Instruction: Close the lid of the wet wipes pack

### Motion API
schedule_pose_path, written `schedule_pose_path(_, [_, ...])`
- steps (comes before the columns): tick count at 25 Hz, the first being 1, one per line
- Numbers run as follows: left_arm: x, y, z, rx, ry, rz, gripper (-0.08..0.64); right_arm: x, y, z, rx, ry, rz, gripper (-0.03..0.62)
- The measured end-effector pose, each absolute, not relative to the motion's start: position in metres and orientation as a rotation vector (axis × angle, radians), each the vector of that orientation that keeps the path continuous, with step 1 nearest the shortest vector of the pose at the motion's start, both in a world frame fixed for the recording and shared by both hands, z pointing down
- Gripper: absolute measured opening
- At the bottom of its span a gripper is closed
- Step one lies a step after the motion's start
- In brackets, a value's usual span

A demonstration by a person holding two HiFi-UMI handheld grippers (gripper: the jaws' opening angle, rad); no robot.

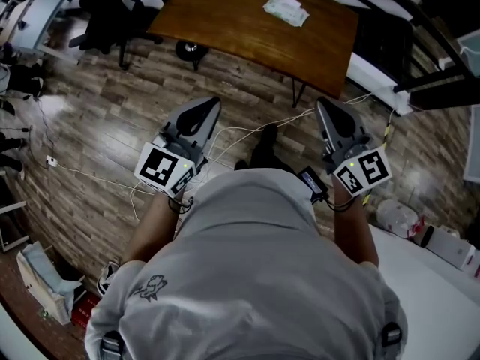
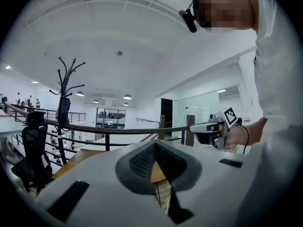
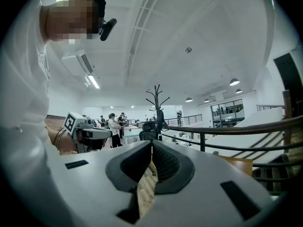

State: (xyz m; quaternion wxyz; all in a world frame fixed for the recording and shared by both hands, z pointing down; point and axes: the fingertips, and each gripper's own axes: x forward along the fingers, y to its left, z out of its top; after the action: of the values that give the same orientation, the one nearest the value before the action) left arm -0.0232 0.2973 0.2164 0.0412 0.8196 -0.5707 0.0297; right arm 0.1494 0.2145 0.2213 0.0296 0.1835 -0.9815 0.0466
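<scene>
The wet wipes pack (image 1: 286, 10), white and pale green, lies on the far right part of a brown wooden table (image 1: 225, 28) ahead of me; whether its lid is up cannot be told at this distance. My left gripper (image 1: 212, 103) and right gripper (image 1: 321, 105) are both held level over the wood floor, well short of the table. The left gripper (image 2: 155, 145) has its jaws together with nothing between them. The right gripper (image 3: 152, 144) is likewise shut and empty. The pack shows in neither gripper view.
A black office chair (image 1: 112, 13) stands left of the table. White cables (image 1: 247, 130) trail over the floor between the grippers. A white table (image 1: 435, 291) with a bag (image 1: 396, 217) is at my right. A railing (image 2: 94, 126) and coat stand (image 2: 64, 103) lie beyond.
</scene>
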Motion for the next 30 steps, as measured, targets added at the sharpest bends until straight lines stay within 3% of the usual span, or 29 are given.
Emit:
schedule_pose_path(15, [-0.053,0.171,0.228,2.456,-1.751,0.118,0.012,0.113,0.088,0.236,0.493,-3.006,0.193,0.035])
schedule_pose_path(30, [-0.028,0.029,0.223,2.488,-1.716,0.157,0.012,0.134,-0.041,0.231,0.500,-3.029,0.202,0.035])
